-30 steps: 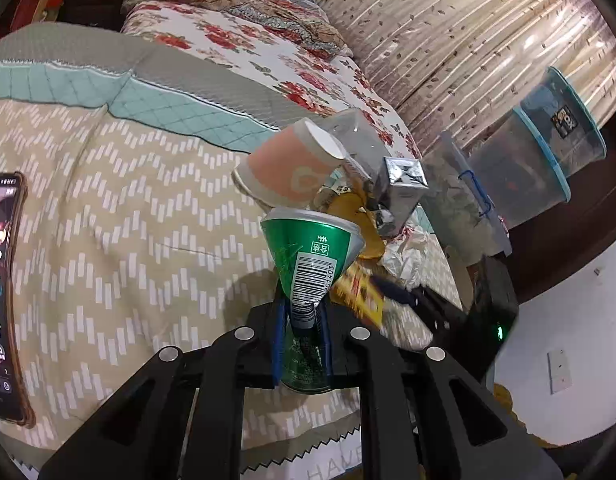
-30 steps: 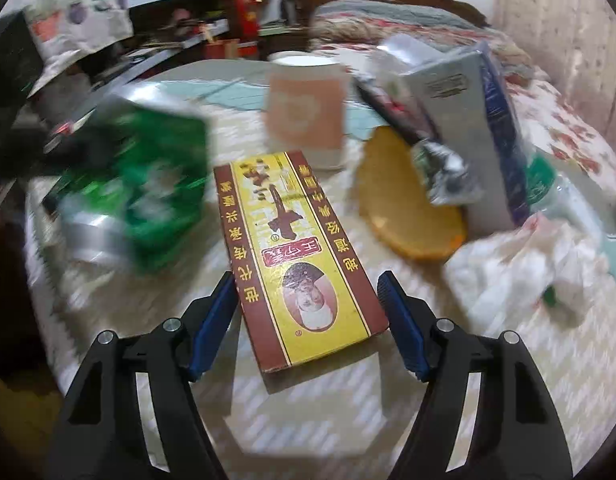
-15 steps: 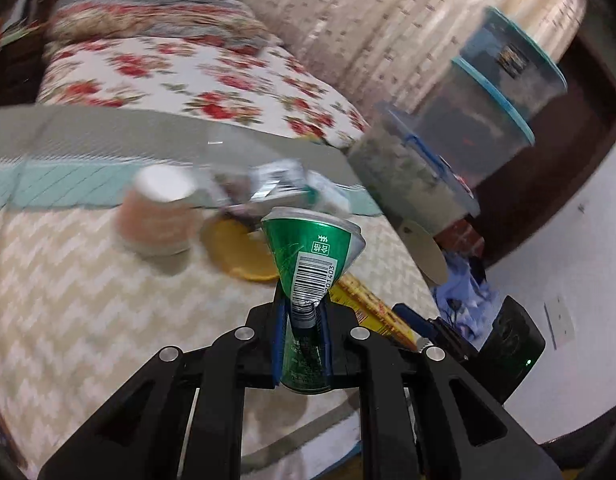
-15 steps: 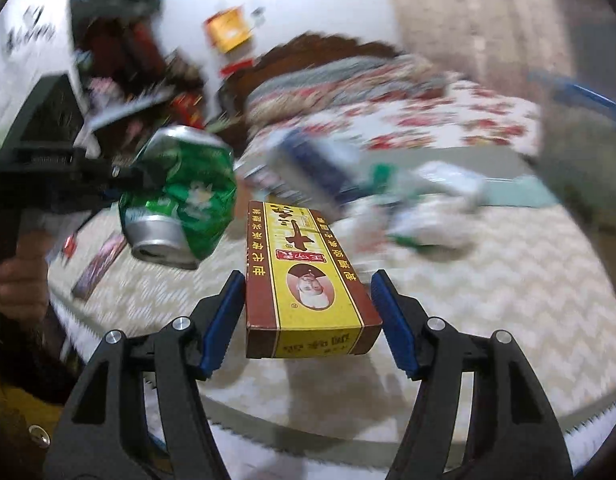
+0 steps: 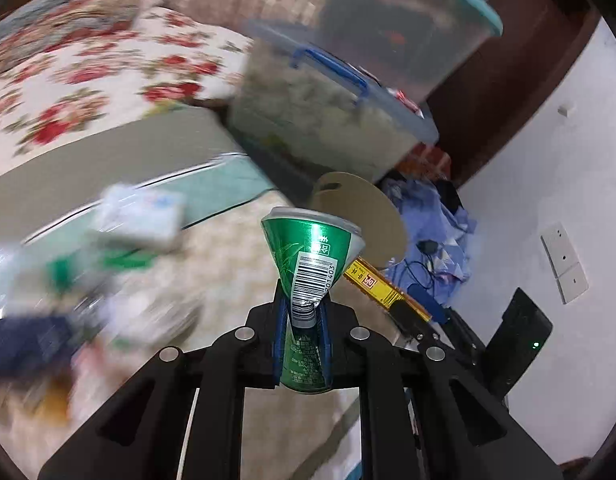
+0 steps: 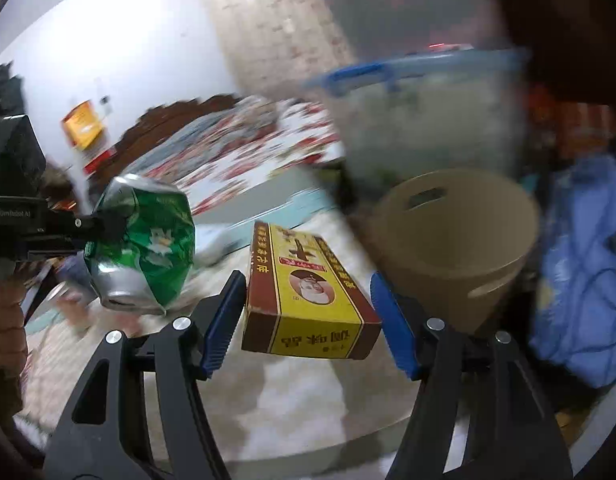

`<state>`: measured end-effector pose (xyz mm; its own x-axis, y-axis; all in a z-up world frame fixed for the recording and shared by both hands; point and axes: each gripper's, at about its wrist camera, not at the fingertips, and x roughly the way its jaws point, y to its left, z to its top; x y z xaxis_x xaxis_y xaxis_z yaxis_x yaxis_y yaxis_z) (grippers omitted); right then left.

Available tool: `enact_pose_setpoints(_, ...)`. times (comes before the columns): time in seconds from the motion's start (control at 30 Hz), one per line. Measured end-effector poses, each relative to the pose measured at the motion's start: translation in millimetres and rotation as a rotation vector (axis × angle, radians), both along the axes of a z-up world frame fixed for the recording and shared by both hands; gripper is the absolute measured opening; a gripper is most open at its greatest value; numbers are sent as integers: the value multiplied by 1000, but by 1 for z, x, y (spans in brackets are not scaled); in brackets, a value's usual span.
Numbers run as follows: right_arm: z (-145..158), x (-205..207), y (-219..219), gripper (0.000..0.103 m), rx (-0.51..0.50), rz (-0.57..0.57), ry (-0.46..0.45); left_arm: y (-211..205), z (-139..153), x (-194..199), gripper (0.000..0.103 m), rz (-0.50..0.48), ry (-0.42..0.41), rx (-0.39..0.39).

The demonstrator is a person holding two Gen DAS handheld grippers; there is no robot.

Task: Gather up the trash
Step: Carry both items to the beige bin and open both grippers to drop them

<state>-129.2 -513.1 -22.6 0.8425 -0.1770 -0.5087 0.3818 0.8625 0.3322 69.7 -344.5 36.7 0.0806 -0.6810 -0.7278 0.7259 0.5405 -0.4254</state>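
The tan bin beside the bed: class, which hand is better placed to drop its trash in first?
Probably the right. The right gripper holds the yellow box just short of the tan bin; the left gripper, shut on the crushed green can, sits further off.

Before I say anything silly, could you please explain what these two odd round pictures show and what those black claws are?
There is no robot here: a person holds a two-finger gripper in each hand, with a wide-angle camera on each looking forward along its fingers. That is why the pictures look round and bent.

In the left view, the left gripper is shut on a crushed green can. In the right view, the right gripper carries a yellow and brown box between its blue pads; the can shows there too, at the left.

Below is a bed with blurred litter still on it. Beyond its edge stands a tan bin, probably where the trash goes, with clear storage tubs behind.
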Motion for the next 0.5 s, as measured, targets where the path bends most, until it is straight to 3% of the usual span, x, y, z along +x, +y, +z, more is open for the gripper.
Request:
enact_pose_setpoints(0.2,-15,-6,-86,65,10,-177,79,-129,-19,9,13,-129,6,44)
enact_pose_setpoints(0.4,-34,14,-128,67,-3,-245,144,-213,-46,8,14,-187,17,104)
enact_pose_setpoints(0.43,-38,20,-134,69,-2,-241,154,-227,-56,9,16,-178,9,143)
enact_pose_setpoints(0.5,-40,26,-138,82,8,-244,171,-237,-68,11,47,-135,5,206)
